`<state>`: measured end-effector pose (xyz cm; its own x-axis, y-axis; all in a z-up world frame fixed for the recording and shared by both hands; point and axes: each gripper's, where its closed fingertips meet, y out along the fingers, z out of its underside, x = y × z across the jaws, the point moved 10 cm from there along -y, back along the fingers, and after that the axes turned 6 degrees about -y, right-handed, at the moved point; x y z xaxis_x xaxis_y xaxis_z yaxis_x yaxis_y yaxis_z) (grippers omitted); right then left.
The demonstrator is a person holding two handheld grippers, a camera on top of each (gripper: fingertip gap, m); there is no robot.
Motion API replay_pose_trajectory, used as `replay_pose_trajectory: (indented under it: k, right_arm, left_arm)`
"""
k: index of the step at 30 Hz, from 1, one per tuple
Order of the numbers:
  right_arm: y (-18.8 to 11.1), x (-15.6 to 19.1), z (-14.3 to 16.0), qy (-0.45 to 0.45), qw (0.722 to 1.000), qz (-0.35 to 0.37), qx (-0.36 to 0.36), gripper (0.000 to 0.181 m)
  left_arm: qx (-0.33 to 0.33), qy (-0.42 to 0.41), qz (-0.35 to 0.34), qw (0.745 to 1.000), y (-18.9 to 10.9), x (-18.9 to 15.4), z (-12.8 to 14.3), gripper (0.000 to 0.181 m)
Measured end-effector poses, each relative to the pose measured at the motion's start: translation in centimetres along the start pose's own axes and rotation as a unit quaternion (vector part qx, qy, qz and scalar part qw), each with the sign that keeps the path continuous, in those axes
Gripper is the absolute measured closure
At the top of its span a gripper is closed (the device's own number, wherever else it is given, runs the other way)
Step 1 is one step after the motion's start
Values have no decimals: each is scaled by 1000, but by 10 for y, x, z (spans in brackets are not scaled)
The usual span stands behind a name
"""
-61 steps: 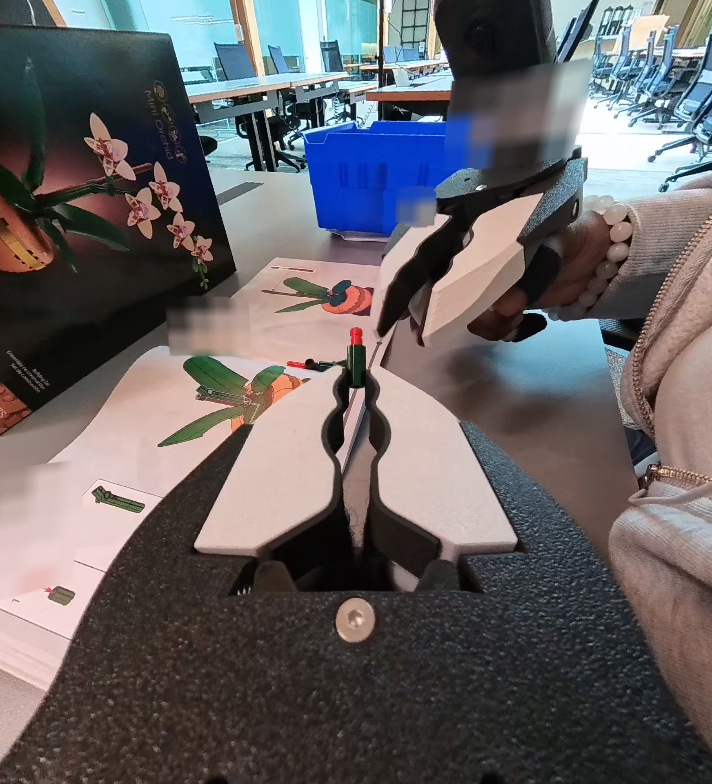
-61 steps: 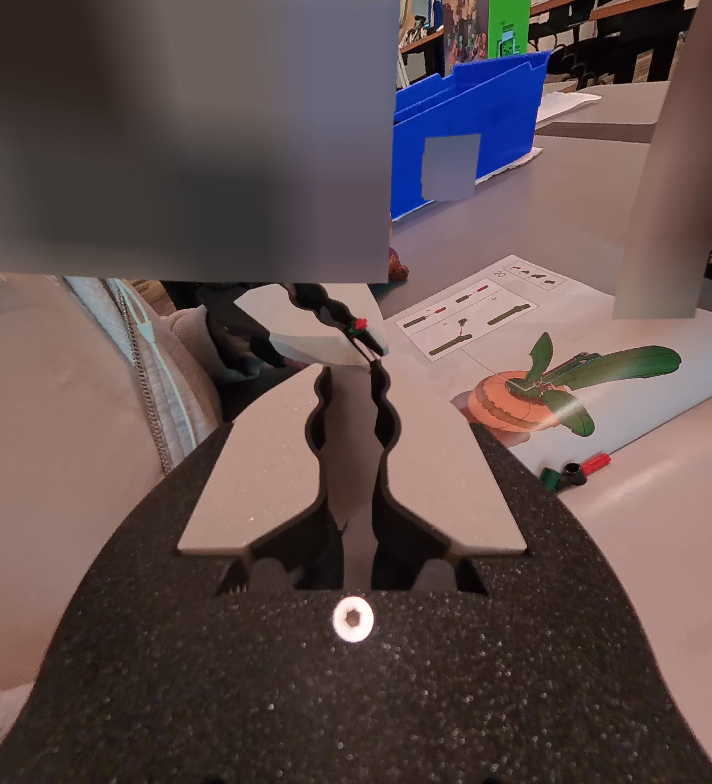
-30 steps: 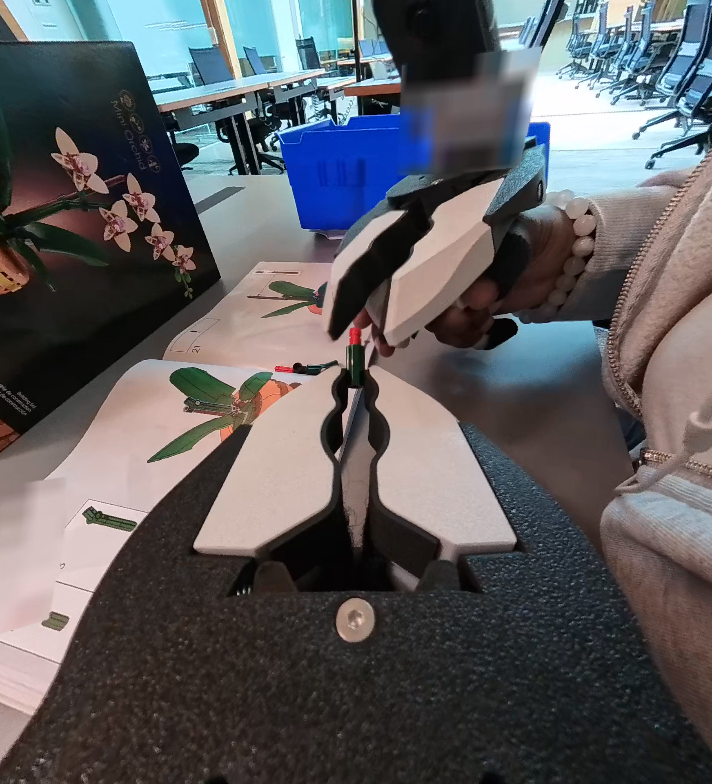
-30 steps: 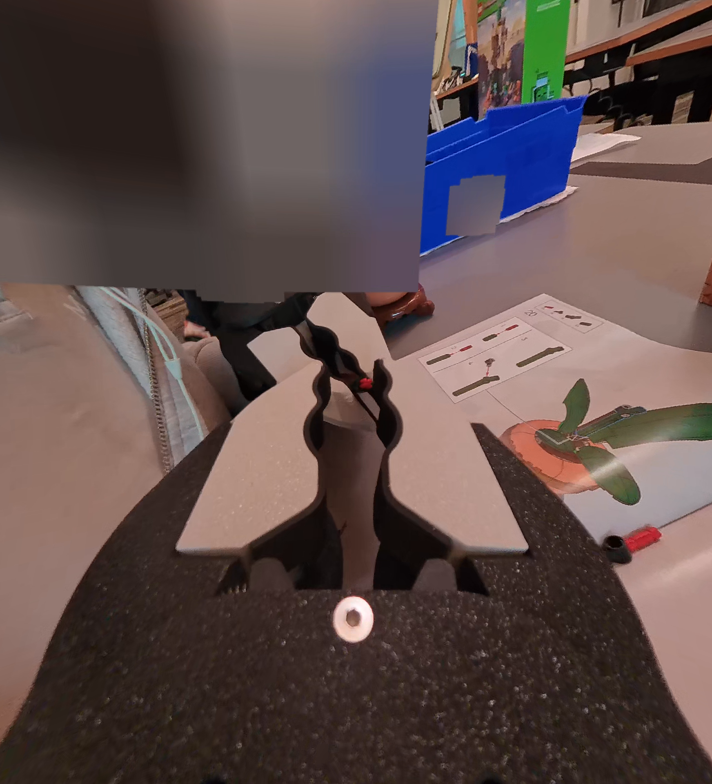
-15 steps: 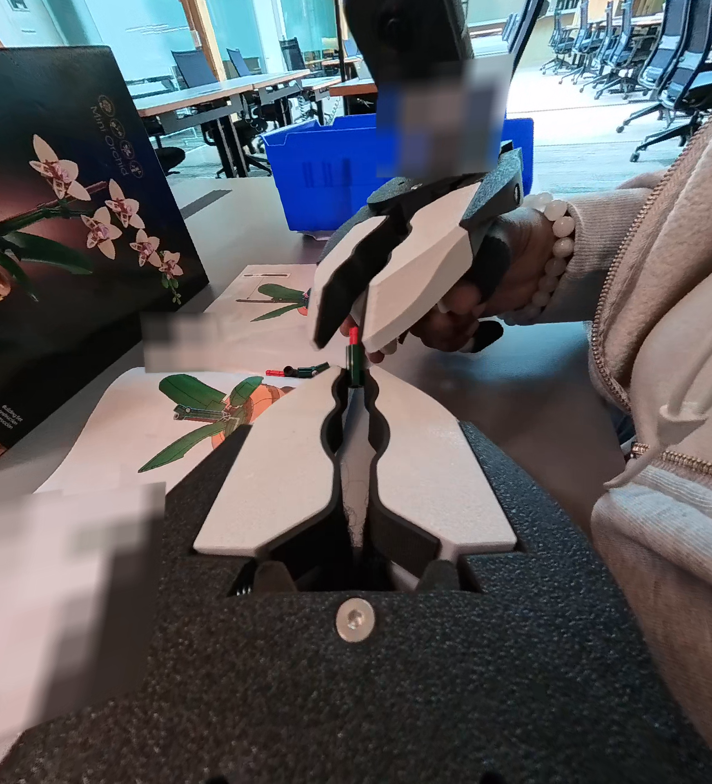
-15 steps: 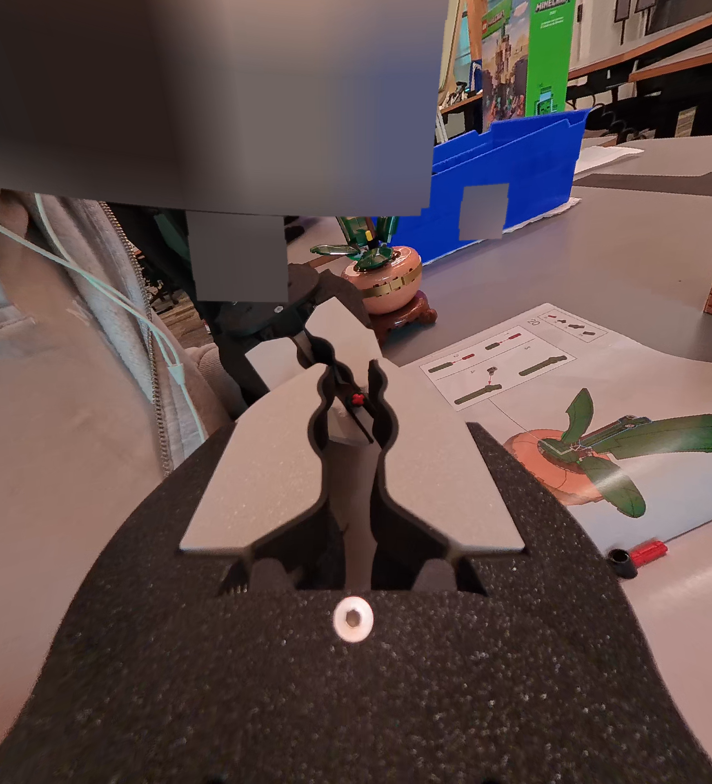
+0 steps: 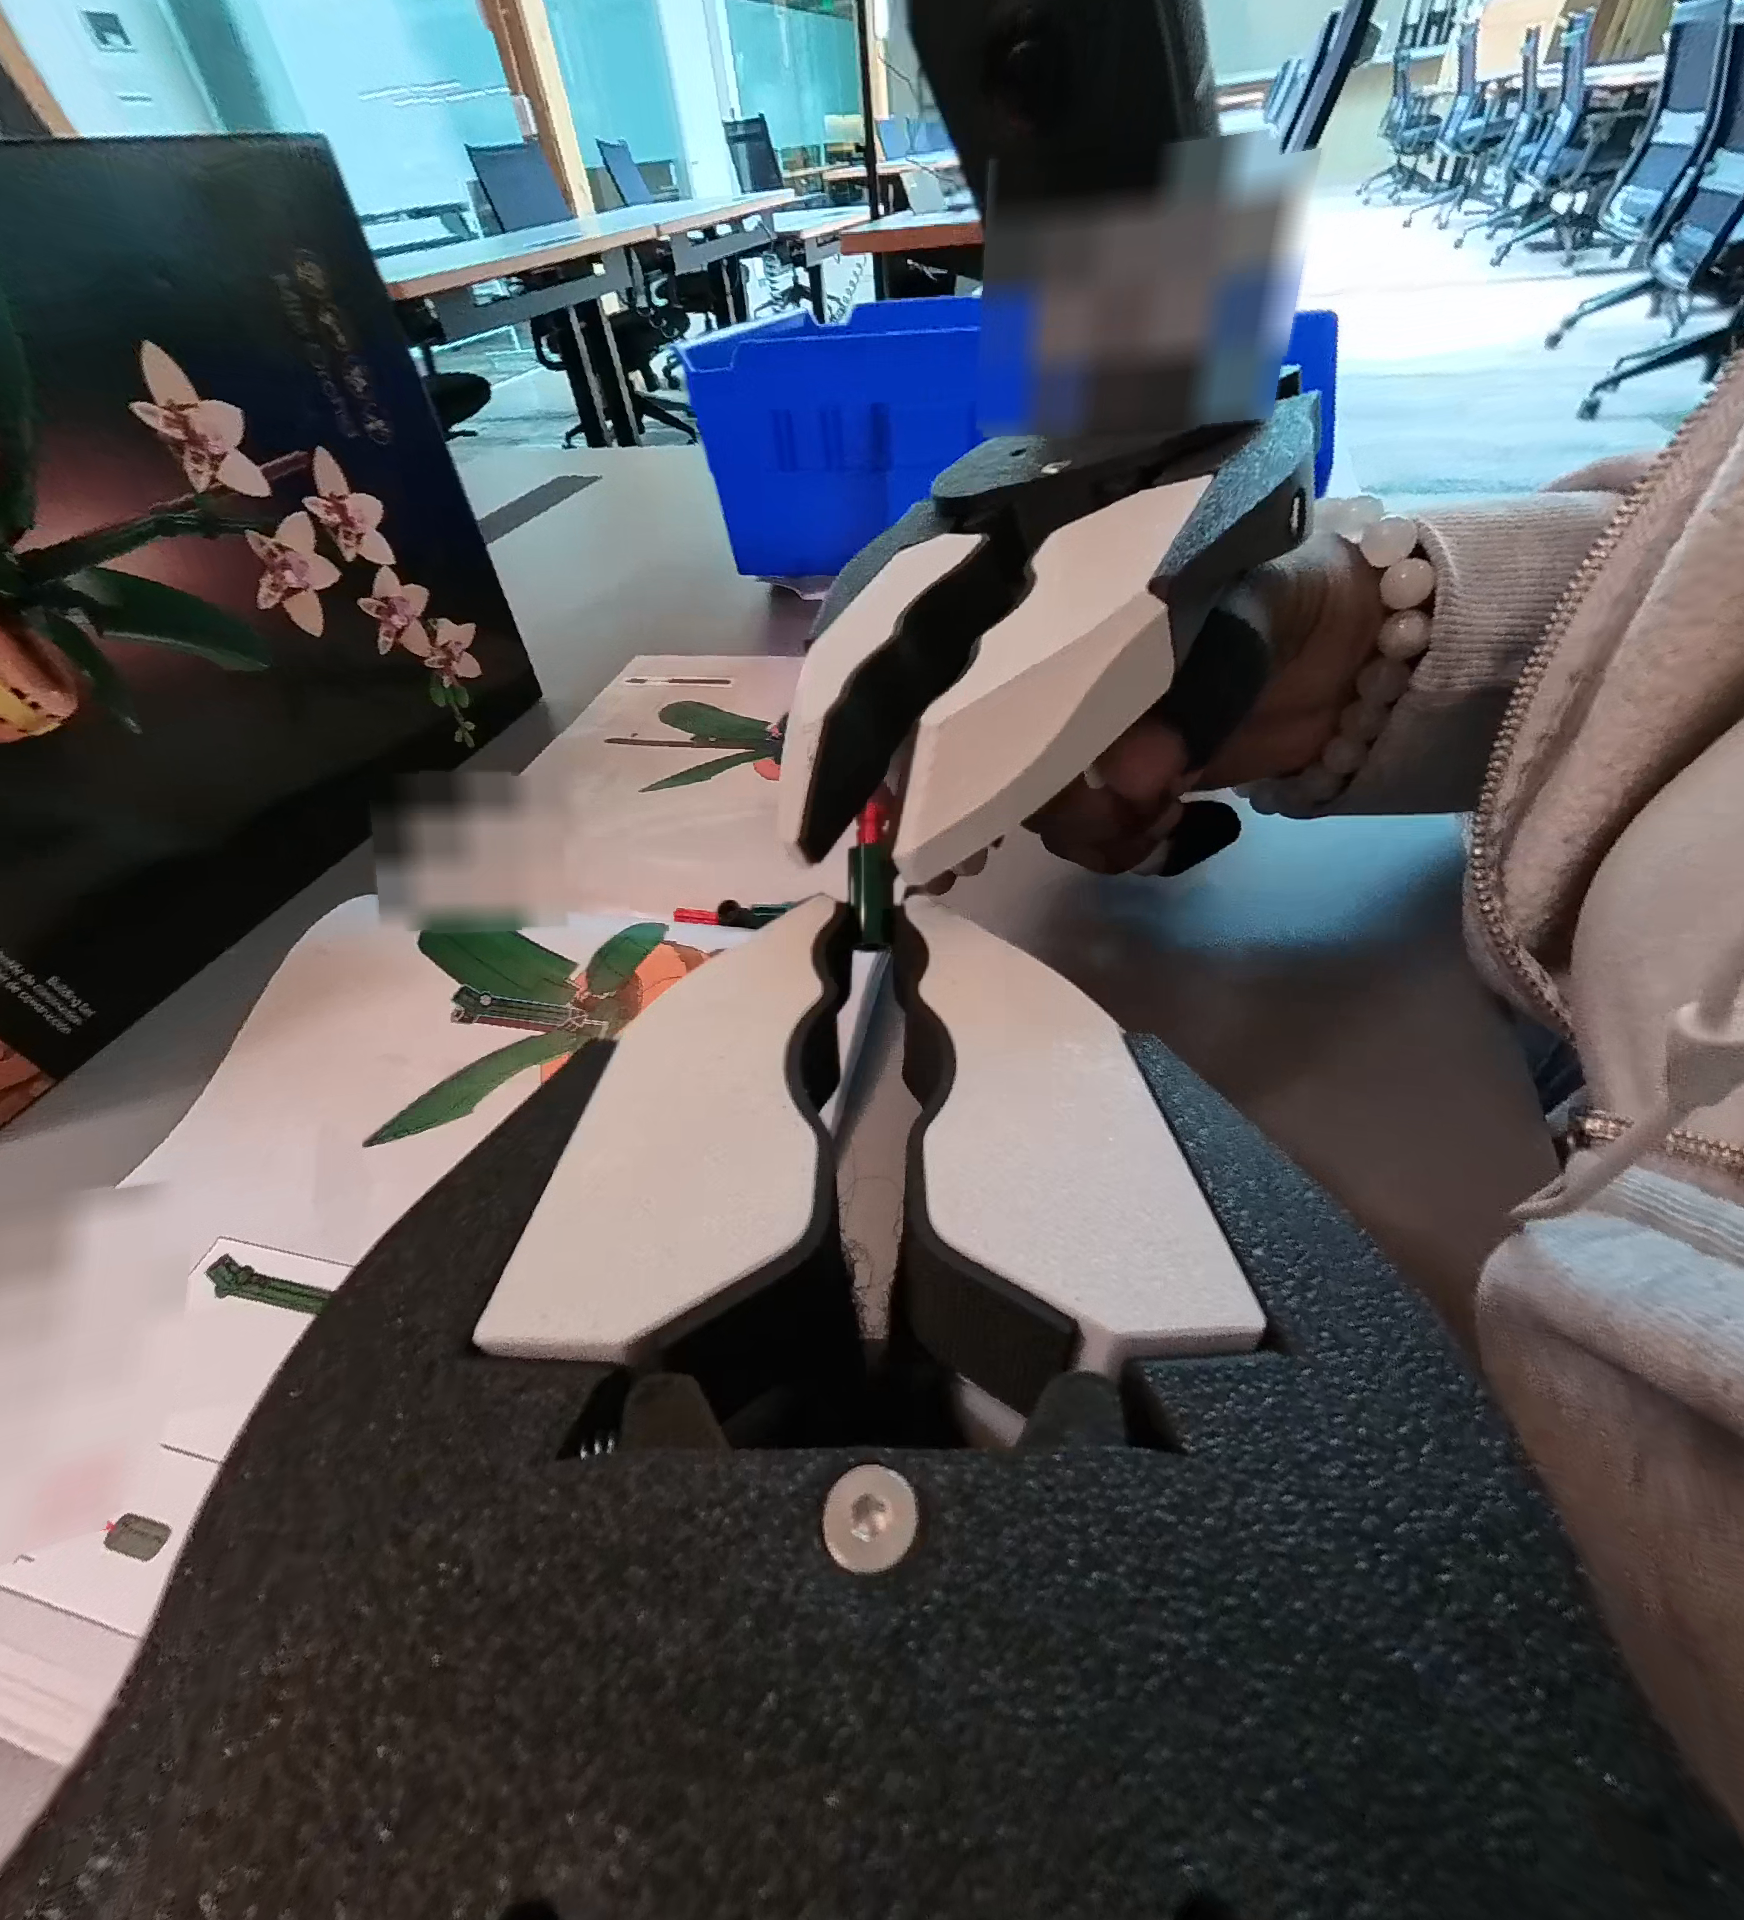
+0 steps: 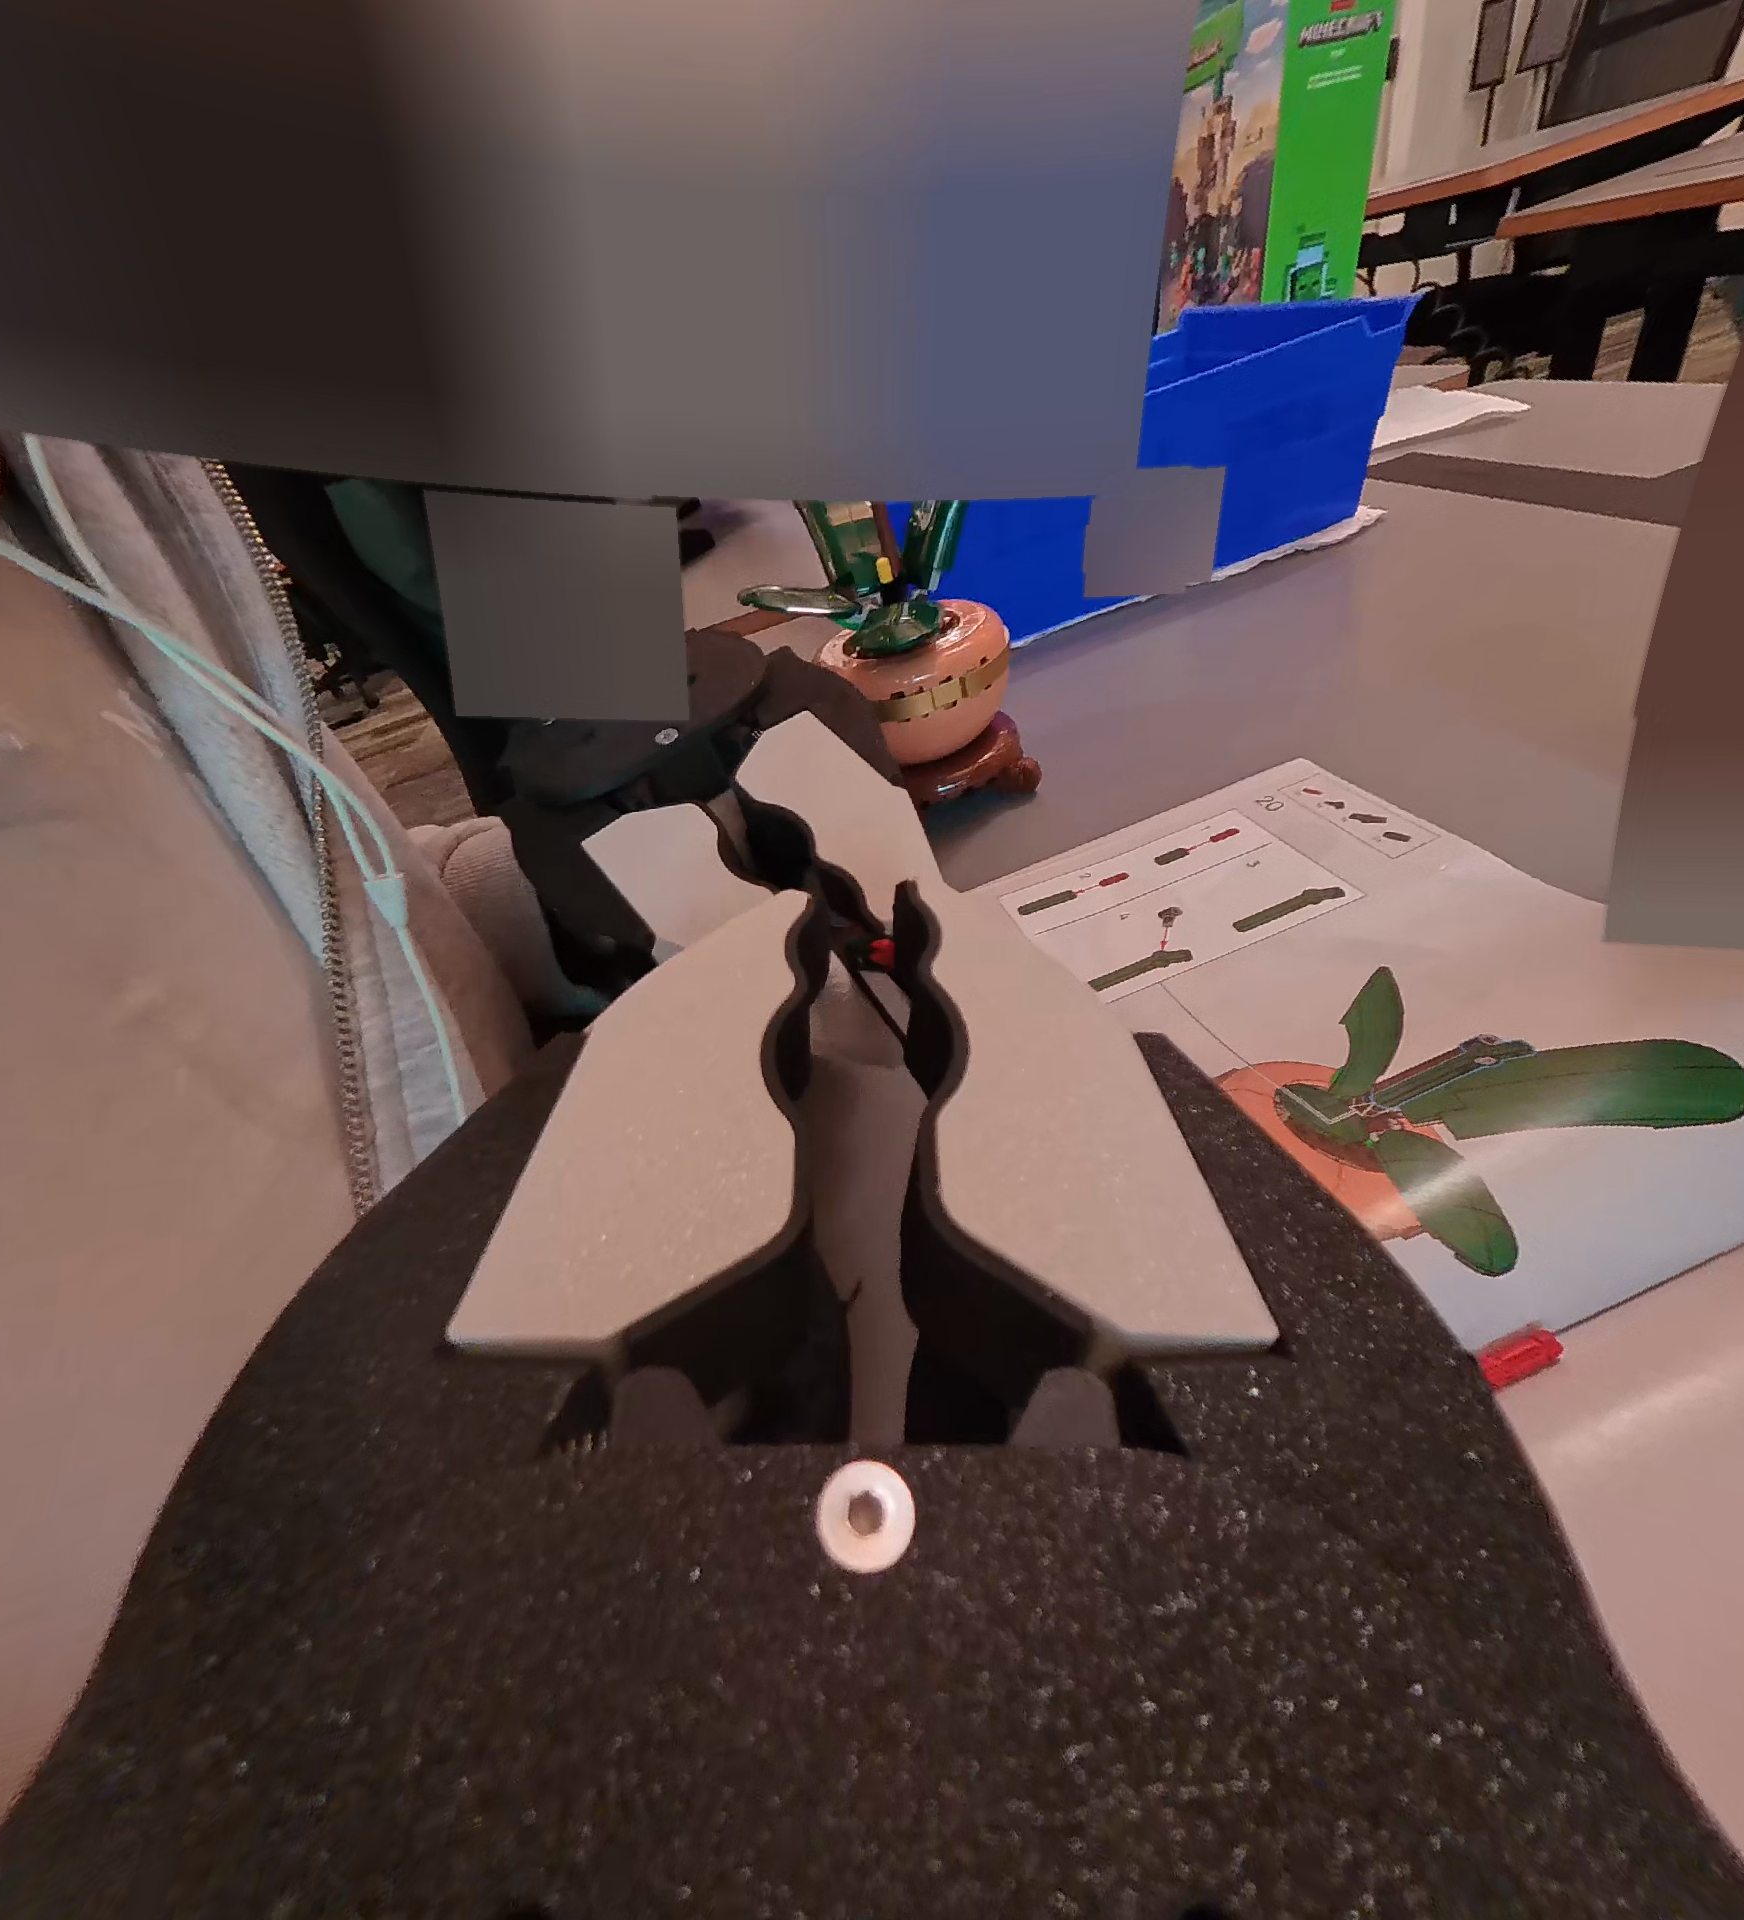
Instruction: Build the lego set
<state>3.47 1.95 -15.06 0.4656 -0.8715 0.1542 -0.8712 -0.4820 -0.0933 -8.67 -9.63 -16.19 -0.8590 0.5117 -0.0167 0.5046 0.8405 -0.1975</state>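
Pinched upright between the tips of the left gripper (image 7: 868,920) is a small dark green cylindrical piece (image 7: 869,899), glossy plastic, with a red pin (image 7: 875,823) standing out of its top. The fingers (image 7: 681,1153) are flat, matt grey plates with wavy black inner edges, set in a coarse, pebbled black body; they are closed on the green piece. The right gripper (image 7: 852,842) is tilted down over that piece, its jaws apart by a narrow gap, and the red pin is seen between its two tips. Whether the pin is actually touched by them cannot be told.

Behind the green piece, an open instruction booklet (image 7: 359,1049) of smooth white paper lies flat on the grey table (image 7: 1294,997), printed with green leaves and an orange pot. On the booklet, just beyond the green piece, small loose red and black parts (image 7: 717,914) are seen. Farther left of it a dark glossy box (image 7: 182,582) printed with an orchid stands upright, and a blue plastic bin (image 7: 826,436) sits well behind. In the right wrist view a partly built potted plant (image 8: 915,675), a rounded peach pot on a brown base with shiny green leaves, is seen beyond the green piece.

Compared with two seconds ago, the right gripper is lower and closer: it was held apart above and to the right of the pin, and now the pin is straddled. The green piece is unchanged in the left grip.
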Motion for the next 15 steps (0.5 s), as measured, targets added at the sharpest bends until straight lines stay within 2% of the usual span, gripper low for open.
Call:
replay_pose_trajectory:
  k: [11,15]
  right_arm:
    - [-2,-4,0,4,1000,11,-14,168]
    - [-6,-12,-7,-25,999,37,-4,167]
  left_arm:
    - [-13,-15,-12,1000,-2,3,-1,176]
    - [-20,-18,-13,1000,-3,3,-1,176]
